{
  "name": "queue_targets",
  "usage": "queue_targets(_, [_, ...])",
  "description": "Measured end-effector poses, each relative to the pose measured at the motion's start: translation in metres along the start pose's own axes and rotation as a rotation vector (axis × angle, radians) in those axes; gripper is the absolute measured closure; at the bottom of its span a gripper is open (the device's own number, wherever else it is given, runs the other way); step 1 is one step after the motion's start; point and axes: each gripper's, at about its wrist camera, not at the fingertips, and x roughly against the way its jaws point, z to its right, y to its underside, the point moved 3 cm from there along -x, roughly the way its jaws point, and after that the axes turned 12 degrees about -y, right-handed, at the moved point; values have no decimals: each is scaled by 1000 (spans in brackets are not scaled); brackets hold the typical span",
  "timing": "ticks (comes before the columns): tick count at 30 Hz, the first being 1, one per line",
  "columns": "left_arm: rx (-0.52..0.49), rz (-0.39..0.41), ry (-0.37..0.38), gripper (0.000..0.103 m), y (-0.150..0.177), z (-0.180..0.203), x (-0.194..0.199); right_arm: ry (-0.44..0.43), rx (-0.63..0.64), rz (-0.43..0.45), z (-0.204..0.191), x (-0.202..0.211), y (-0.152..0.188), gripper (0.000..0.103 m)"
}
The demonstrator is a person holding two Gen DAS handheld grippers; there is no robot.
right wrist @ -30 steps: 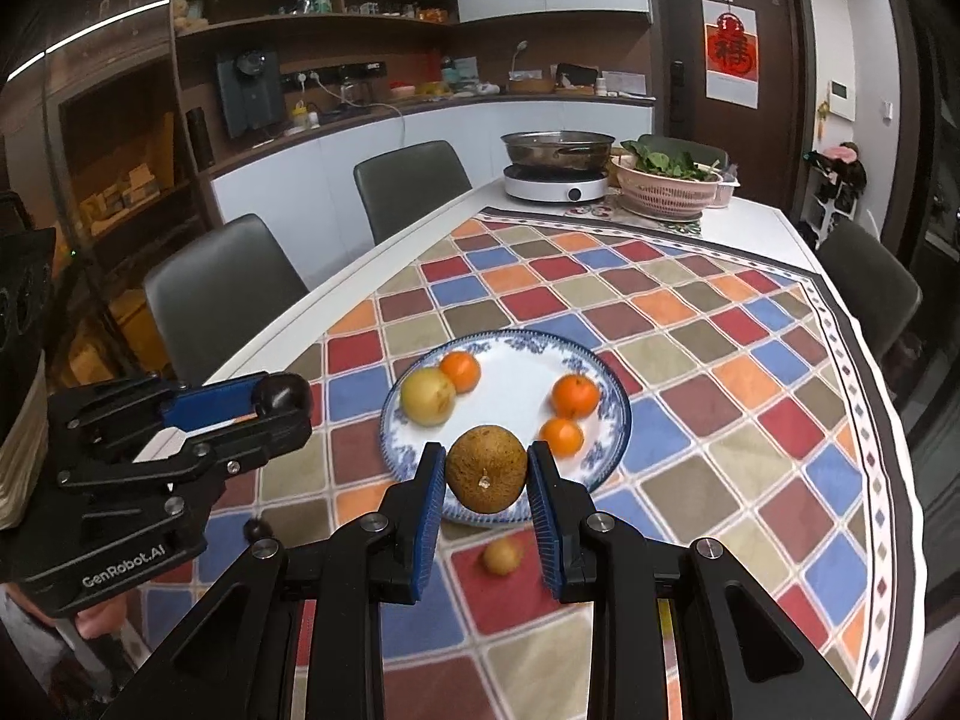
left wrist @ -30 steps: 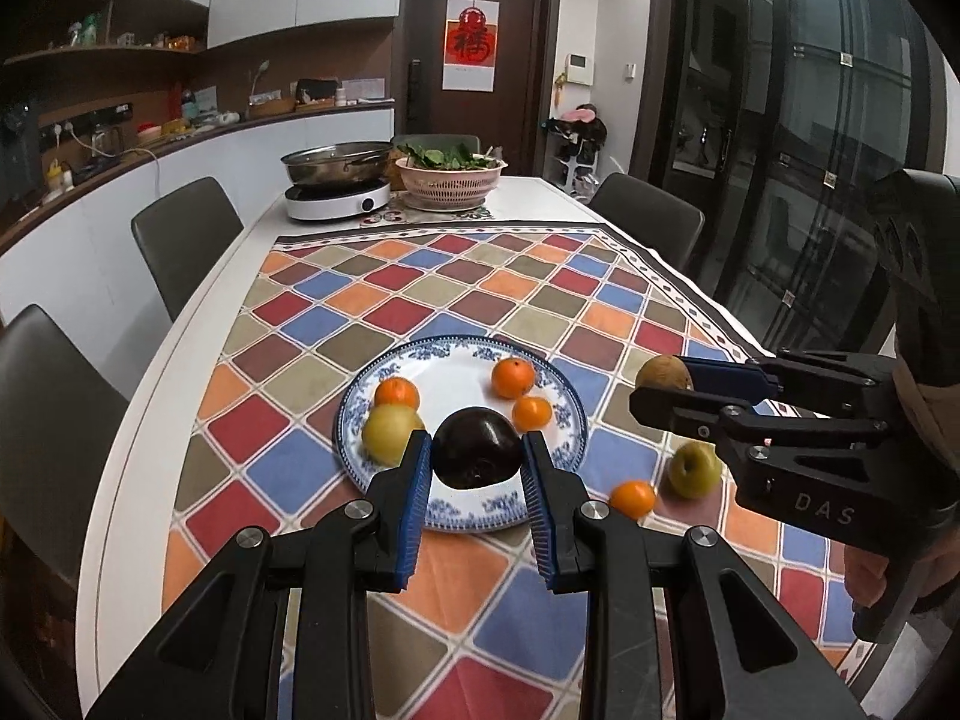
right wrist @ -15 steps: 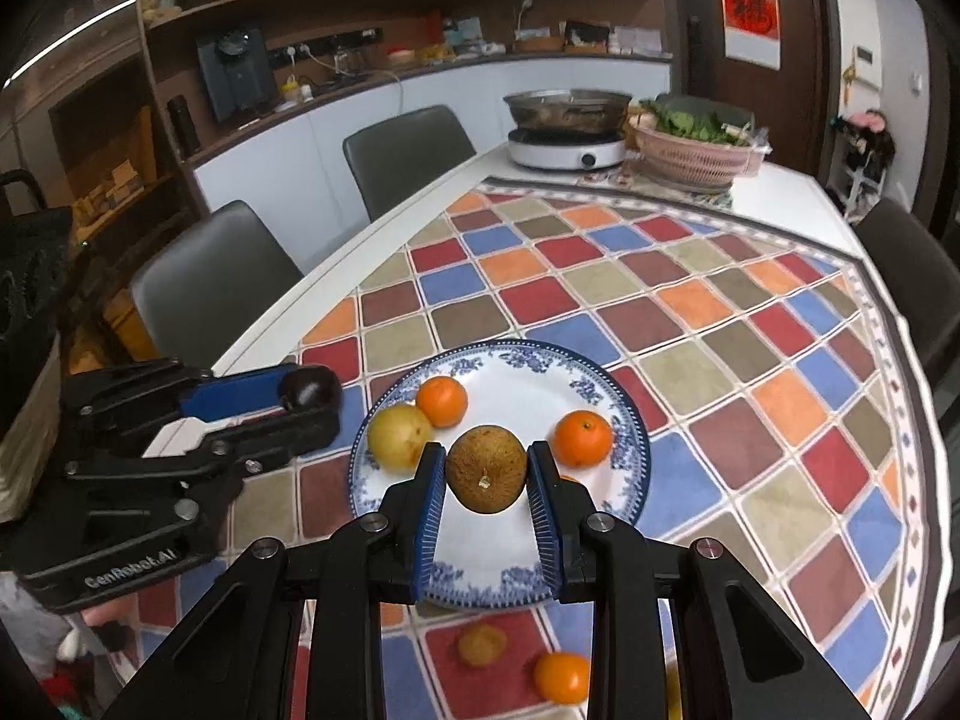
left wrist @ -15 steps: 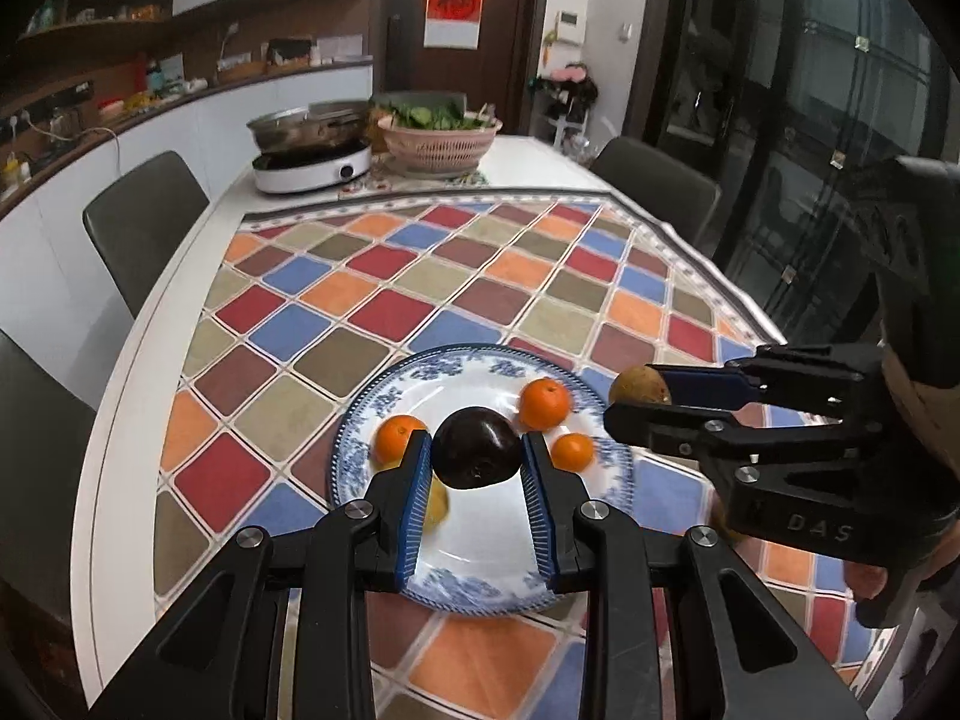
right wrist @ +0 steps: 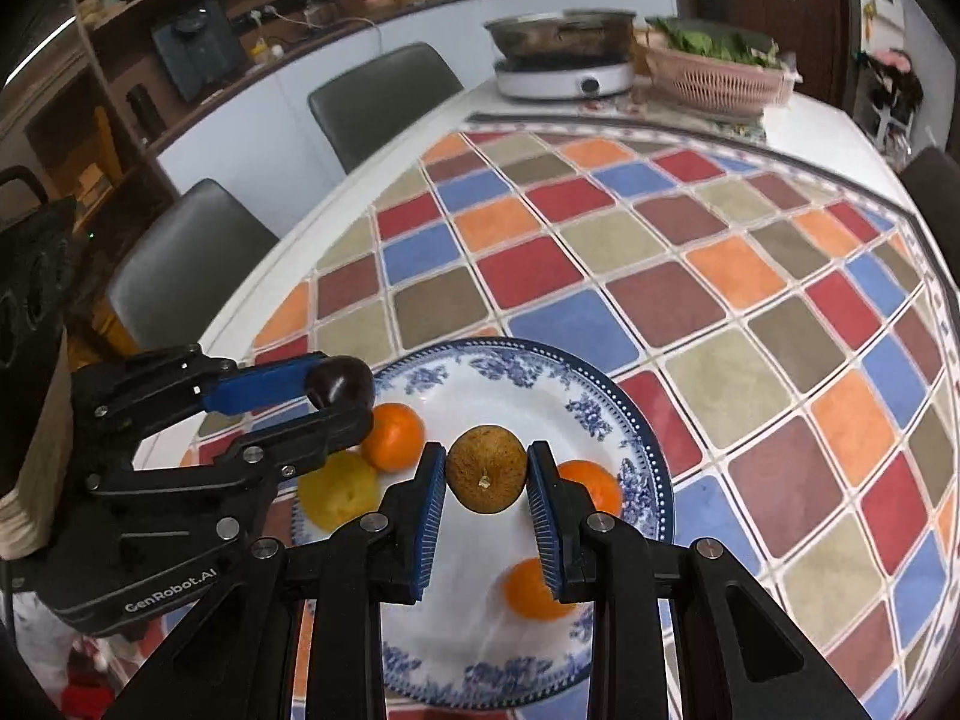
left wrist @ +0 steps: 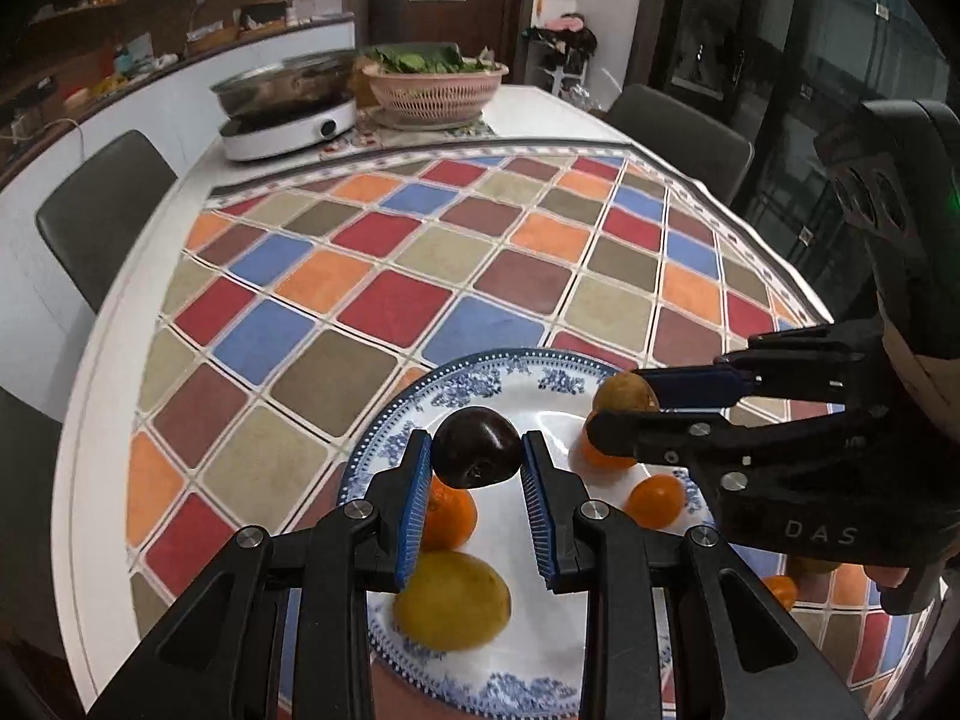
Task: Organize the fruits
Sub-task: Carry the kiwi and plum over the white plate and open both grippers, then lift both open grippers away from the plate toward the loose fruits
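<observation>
My left gripper (left wrist: 477,468) is shut on a dark purple plum (left wrist: 477,447) and holds it above the blue-and-white plate (left wrist: 480,381). My right gripper (right wrist: 486,483) is shut on a brown round fruit (right wrist: 486,468) above the same plate (right wrist: 528,360). On the plate lie a yellow pear (left wrist: 450,600) and three oranges, one (left wrist: 654,501) at the right. The right gripper and its brown fruit (left wrist: 624,393) show in the left wrist view; the left gripper and plum (right wrist: 339,381) show in the right wrist view.
The plate sits on a checkered cloth (left wrist: 420,264) on a white table. An induction cooker with a pan (left wrist: 288,114) and a pink basket of greens (left wrist: 432,81) stand at the far end. Chairs line both sides. Loose fruit (left wrist: 780,591) lies on the cloth right of the plate.
Both grippers have moved forward and down over the plate with their fruits still held. The plate now fills the lower middle of both views.
</observation>
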Motion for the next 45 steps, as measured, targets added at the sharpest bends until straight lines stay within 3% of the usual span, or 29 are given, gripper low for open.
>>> queue_targets(11, [10, -61, 19, 73, 2, 1, -36, 20, 0, -45, 22, -31, -9, 74])
queue_targets(21, [3, -67, 4, 72, 2, 1, -41, 20, -14, -64, 32, -42, -9, 74])
queue_targets(24, [4, -65, -2, 66, 3, 2, -39, 11, -24, -55, 32, -40, -8, 68])
queue_targets(33, [31, -26, -29, 66, 5, 1, -6, 46, -13, -9, 22, -15, -3, 64])
queue_targets(45, [63, 95, -110, 63, 15, 0, 84, 78, 78, 106, -31, 55, 14, 64])
